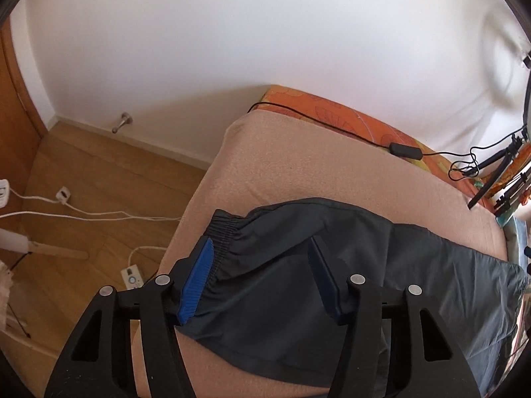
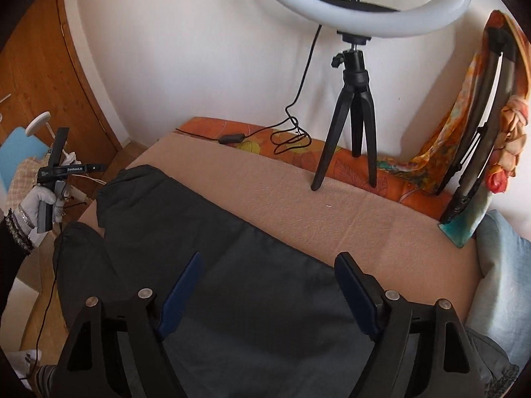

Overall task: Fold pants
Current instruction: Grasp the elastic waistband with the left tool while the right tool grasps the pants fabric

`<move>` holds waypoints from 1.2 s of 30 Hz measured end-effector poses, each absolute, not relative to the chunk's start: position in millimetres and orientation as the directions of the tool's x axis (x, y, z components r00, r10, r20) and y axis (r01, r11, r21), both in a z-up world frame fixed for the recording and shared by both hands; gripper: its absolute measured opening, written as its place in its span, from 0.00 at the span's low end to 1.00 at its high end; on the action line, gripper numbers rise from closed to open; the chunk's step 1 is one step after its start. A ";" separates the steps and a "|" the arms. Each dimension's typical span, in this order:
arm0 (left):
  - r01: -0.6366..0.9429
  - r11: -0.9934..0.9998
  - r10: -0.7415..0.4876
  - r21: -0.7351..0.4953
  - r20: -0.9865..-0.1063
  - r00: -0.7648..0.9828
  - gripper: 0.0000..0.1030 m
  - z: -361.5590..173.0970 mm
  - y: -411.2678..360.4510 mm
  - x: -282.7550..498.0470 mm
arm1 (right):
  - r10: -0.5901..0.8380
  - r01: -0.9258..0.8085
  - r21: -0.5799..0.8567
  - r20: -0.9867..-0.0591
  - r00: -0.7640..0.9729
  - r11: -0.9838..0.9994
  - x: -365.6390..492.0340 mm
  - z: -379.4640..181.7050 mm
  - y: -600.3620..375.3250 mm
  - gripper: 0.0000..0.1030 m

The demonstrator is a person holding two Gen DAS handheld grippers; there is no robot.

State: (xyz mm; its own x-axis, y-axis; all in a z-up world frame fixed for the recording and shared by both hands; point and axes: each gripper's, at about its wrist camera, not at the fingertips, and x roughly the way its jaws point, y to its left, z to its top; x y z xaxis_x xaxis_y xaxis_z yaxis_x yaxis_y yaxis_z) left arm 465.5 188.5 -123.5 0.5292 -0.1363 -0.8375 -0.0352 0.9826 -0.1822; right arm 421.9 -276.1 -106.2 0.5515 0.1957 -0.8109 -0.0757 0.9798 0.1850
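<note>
Dark grey pants (image 1: 348,282) lie flat on a beige blanket-covered bed (image 1: 298,165), with the elastic waistband (image 1: 225,229) at the bed's left edge. My left gripper (image 1: 260,248) is open and hovers above the waistband end, holding nothing. In the right wrist view the pants (image 2: 265,298) spread under my right gripper (image 2: 270,262), which is open and empty above the cloth. The left gripper's handle (image 2: 53,179), held by a gloved hand, shows at the far left of that view.
A ring light on a black tripod (image 2: 351,116) stands at the back of the bed, with its cable and inline switch (image 2: 232,139) on the orange sheet. A patterned cloth (image 2: 478,132) hangs at the right. White cables and plugs (image 1: 66,199) lie on the wooden floor to the left.
</note>
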 end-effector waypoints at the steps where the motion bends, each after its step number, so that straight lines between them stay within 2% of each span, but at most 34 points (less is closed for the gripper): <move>1: -0.041 0.983 -0.132 -0.178 -0.845 0.519 0.56 -128.5 189.7 470.8 | 0.199 -0.077 0.187 -0.818 0.539 0.979 428.8 -114.4 -277.0 0.77; 4: -0.056 0.986 -0.108 -0.156 -0.862 0.495 0.55 -141.3 191.1 485.4 | 0.214 -0.098 0.190 -0.839 0.500 0.977 447.2 -137.2 -275.5 0.73; 13: -0.081 0.992 -0.051 -0.101 -0.882 0.468 0.54 -166.2 187.2 510.1 | 0.252 -0.161 0.201 -0.865 0.433 0.966 481.9 -175.8 -263.9 0.73; 16: -0.066 0.997 0.001 -0.035 -0.876 0.482 0.44 -169.9 182.4 510.2 | 0.249 -0.177 0.190 -0.873 0.420 0.966 488.6 -183.4 -257.7 0.76; 17: -0.056 0.998 0.000 -0.031 -0.871 0.492 0.36 -169.7 182.2 509.3 | 0.247 -0.180 0.187 -0.874 0.418 0.966 490.3 -185.8 -255.9 0.78; 19: -0.043 0.998 -0.016 -0.043 -0.863 0.505 0.29 -169.1 184.3 507.6 | 0.248 -0.188 0.184 -0.876 0.415 0.965 493.5 -190.1 -251.9 0.83; 24: -0.032 0.998 -0.036 -0.062 -0.845 0.533 0.25 -168.3 186.8 503.0 | 0.244 -0.232 0.163 -0.893 0.378 0.959 499.4 -201.6 -237.4 0.84; 29: -0.047 0.994 -0.050 -0.094 -0.813 0.580 0.24 -160.3 191.0 497.5 | 0.183 -0.293 0.075 -0.914 0.361 0.953 492.6 -209.5 -216.1 0.81; 30: -0.049 0.994 -0.050 -0.097 -0.809 0.586 0.24 -158.6 191.8 496.9 | 0.173 -0.304 0.057 -0.913 0.369 0.951 489.7 -209.3 -212.3 0.77; 32: -0.055 0.993 -0.051 -0.104 -0.800 0.598 0.23 -155.1 191.7 495.2 | 0.195 -0.316 0.072 -0.904 0.379 0.946 485.2 -205.7 -209.2 0.58; 33: -0.057 0.993 -0.051 -0.107 -0.794 0.605 0.23 -152.5 191.6 493.7 | 0.193 -0.312 0.070 -0.903 0.383 0.947 484.3 -204.2 -208.4 0.40; 34: -0.059 0.992 -0.050 -0.108 -0.789 0.613 0.23 -149.8 191.6 491.9 | 0.191 -0.308 0.070 -0.903 0.384 0.949 484.0 -203.4 -207.6 0.26; 35: -0.059 0.992 -0.051 -0.111 -0.782 0.621 0.23 -146.7 192.0 490.1 | 0.192 -0.305 0.072 -0.904 0.382 0.950 484.1 -203.1 -206.7 0.23; 36: -0.054 0.992 -0.057 -0.117 -0.774 0.631 0.23 -143.5 192.3 488.1 | 0.189 -0.304 0.069 -0.904 0.383 0.950 483.3 -202.4 -206.4 0.12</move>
